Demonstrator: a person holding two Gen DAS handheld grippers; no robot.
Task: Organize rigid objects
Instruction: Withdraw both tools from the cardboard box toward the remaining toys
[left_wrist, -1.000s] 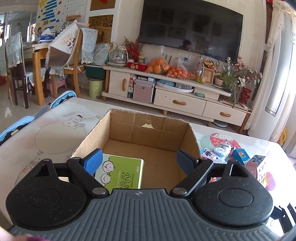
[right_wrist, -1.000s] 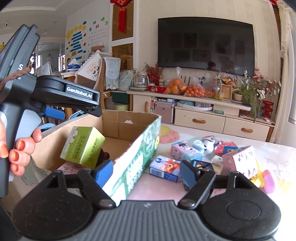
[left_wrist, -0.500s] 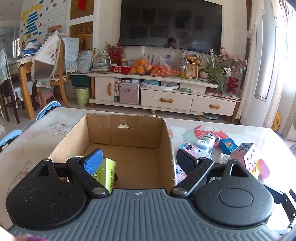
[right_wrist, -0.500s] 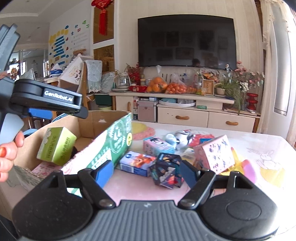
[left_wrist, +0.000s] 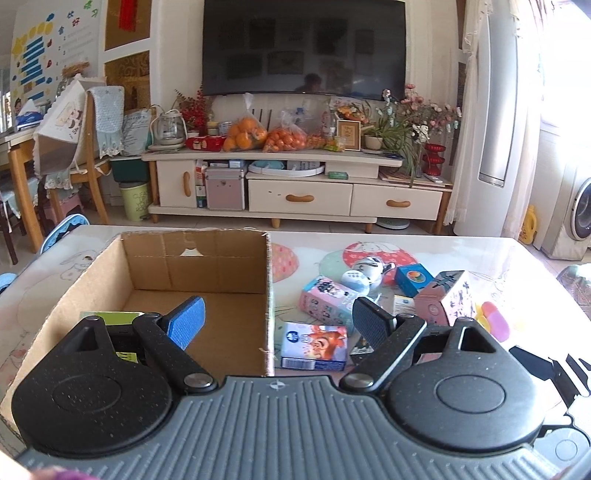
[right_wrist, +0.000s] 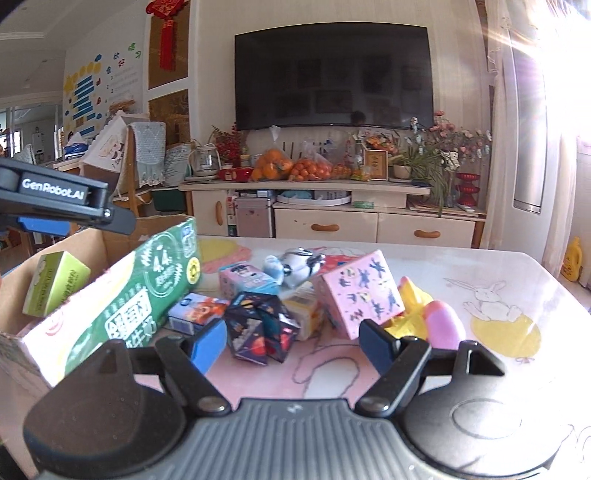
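Right claw (right_wrist: 291, 341) wide, empty, near the dark cube (right_wrist: 260, 326); light, stiff, faceted; grip flat opposite faces.

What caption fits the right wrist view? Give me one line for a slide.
Open right tool approaches a dark patterned cube among small boxes beside the cardboard box.

You see a lime-green box (right_wrist: 55, 282) at nine o'clock, a dark starry cube (right_wrist: 260, 326) centre, a pink carton (right_wrist: 360, 293) with navy figures at two o'clock.
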